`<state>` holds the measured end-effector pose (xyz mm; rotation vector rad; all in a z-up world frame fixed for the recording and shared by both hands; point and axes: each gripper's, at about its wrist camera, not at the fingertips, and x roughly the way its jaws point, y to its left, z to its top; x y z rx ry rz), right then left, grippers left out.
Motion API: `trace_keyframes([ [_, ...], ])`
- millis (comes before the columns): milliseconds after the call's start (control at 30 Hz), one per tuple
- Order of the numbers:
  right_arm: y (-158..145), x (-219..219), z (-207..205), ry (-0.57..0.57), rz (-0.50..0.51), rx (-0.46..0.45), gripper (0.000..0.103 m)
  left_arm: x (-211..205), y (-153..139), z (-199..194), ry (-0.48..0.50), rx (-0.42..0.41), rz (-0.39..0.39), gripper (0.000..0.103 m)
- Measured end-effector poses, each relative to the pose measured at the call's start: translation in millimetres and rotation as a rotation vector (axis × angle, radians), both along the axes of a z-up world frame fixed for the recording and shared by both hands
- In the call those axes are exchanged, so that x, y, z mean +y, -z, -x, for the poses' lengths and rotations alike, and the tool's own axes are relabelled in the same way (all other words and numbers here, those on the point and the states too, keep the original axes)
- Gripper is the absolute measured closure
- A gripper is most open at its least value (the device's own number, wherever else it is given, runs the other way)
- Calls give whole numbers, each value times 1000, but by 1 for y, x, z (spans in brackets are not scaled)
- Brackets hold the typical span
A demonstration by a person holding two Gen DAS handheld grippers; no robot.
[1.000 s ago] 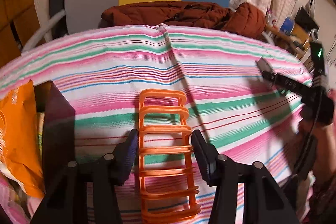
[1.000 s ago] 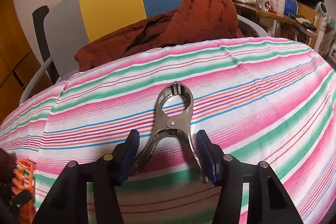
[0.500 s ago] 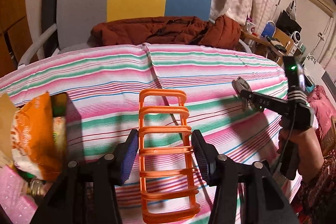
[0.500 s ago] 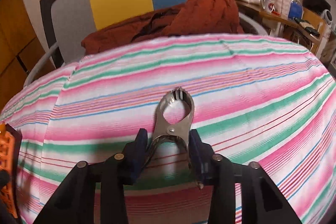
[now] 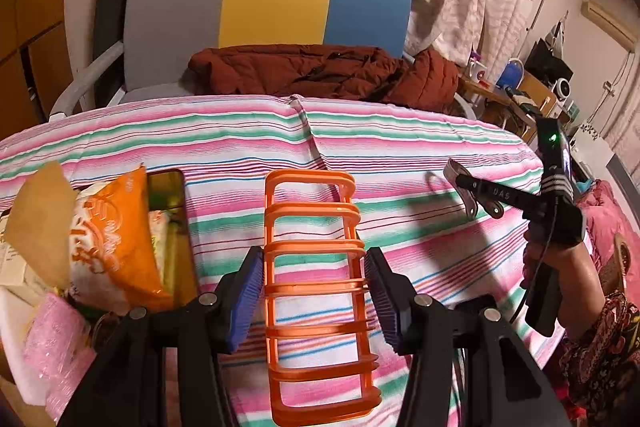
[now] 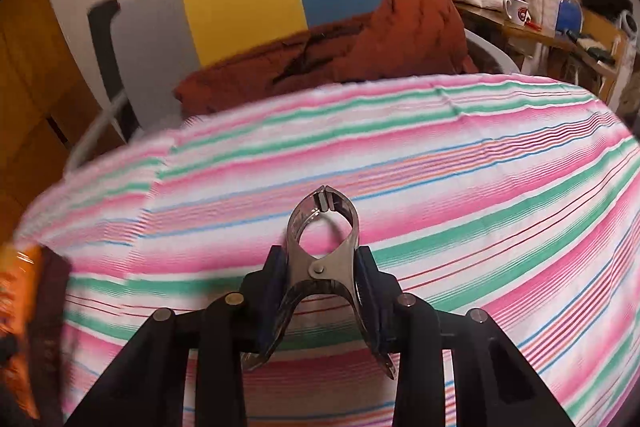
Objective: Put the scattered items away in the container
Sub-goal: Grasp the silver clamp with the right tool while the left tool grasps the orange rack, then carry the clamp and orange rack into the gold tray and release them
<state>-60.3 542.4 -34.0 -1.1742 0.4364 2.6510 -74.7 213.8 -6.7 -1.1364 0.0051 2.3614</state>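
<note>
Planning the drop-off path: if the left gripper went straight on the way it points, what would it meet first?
Probably the striped cloth, past the orange rack that the left gripper holds; the container sits off left. Depth is unclear.

The lower end of the orange rack (image 5: 316,291) is cut off by the bottom edge of the left wrist view. The container (image 5: 176,227) shows only part of its dark wall; snack bags (image 5: 112,243) hide its interior. In the right wrist view, the left edge is motion-blurred. Desk items (image 6: 560,19) are too small to identify.
</note>
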Motion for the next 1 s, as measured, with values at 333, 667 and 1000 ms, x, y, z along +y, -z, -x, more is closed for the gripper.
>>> trace_keyframes([
  [333,-63,-91,-28,-160,237,203,67,-70,-20,-30,-42,47,-8,51],
  [667,-48,-223,-43,-342,539,183,67,-173,-24,-57,-185,34,-18,51],
  [1000,-21,-302,-41,-408,483,107,64,-207,5,-57,-227,-35,51,51],
])
